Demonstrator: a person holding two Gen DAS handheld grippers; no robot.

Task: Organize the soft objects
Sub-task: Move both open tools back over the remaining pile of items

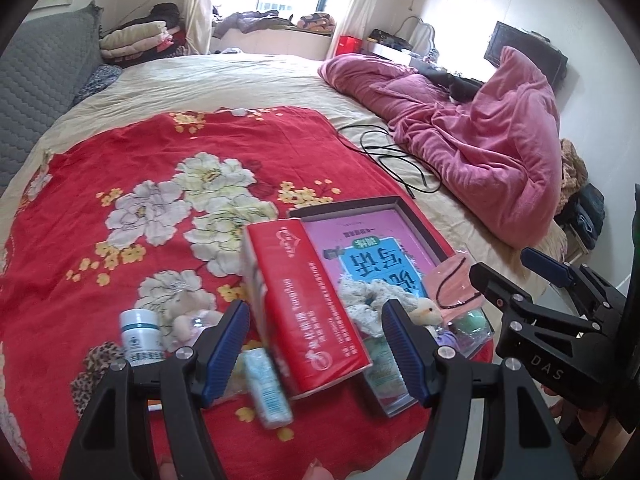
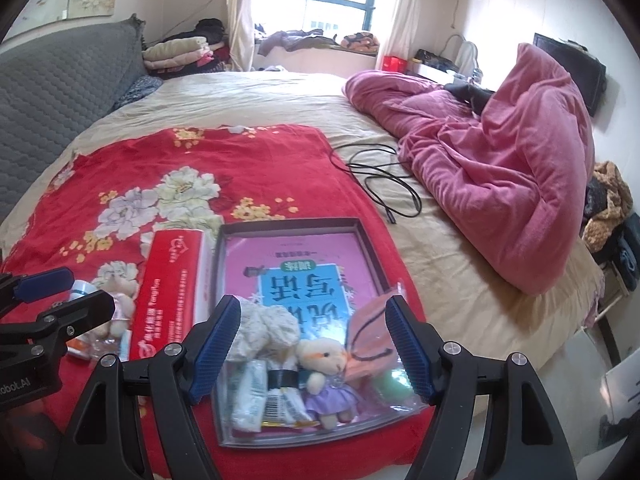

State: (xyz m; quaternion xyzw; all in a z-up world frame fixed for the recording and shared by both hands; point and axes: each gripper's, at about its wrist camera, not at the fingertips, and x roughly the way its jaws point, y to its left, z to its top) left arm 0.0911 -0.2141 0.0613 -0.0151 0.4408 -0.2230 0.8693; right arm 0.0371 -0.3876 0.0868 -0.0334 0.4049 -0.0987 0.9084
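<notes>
A shallow dark box (image 2: 366, 236) with a pink printed bottom lies on the red floral blanket (image 2: 200, 160). In it sit a small bear in a purple dress (image 2: 326, 364), a lacy white scrunchie (image 2: 268, 330), small packets (image 2: 250, 396) and a pink bag (image 2: 370, 340). My right gripper (image 2: 310, 344) is open and hovers above these. A red tissue pack (image 1: 316, 300) leans at the box's left edge. My left gripper (image 1: 316, 344) is open around the pack's near end. Left of the pack lie a second small bear (image 1: 188, 312), a white bottle (image 1: 140, 336) and a pale blue packet (image 1: 266, 388).
A heaped pink quilt (image 2: 500, 168) fills the bed's right side, with a black cable (image 2: 384, 184) beside it. A grey headboard (image 1: 36, 92) stands at the left. Folded clothes (image 1: 136, 38) are stacked at the far corner. The bed's near edge runs just under both grippers.
</notes>
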